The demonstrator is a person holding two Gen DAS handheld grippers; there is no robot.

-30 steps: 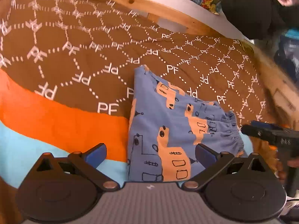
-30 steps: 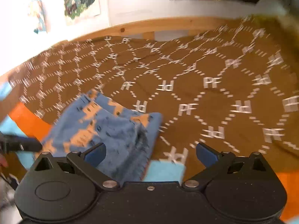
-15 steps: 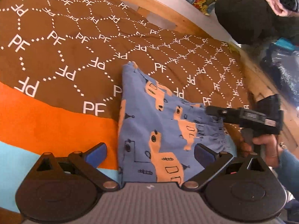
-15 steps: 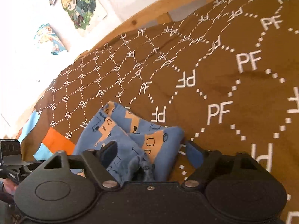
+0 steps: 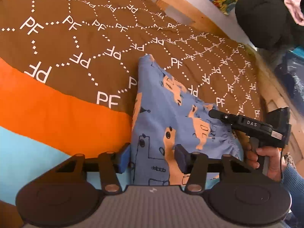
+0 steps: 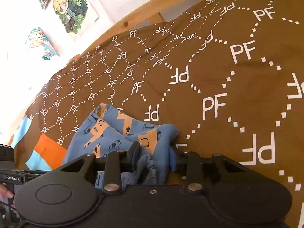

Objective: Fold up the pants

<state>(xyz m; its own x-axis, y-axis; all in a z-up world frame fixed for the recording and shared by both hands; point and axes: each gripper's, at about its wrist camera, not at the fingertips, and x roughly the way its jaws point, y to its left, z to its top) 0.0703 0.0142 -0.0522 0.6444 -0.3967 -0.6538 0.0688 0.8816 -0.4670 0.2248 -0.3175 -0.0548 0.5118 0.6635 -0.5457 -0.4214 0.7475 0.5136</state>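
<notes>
Blue pants with an orange print lie folded into a narrow stack on the brown "PF" bed cover. My left gripper straddles the near left end of the stack, its jaws closing with the fabric edge between the blue pads. My right gripper sits at the gathered waistband end of the pants, jaws closing around bunched cloth. In the left wrist view the right gripper reaches in from the right over the waistband, held by a hand.
The cover has an orange band and a light blue band near me. A wooden bed frame runs along the far side under a white wall with posters. A black bundle sits at the far right.
Both grippers' jaws have narrowed from wide to partly closed around the pants. The right gripper came in and down onto the waistband end. The left gripper stayed in place.
</notes>
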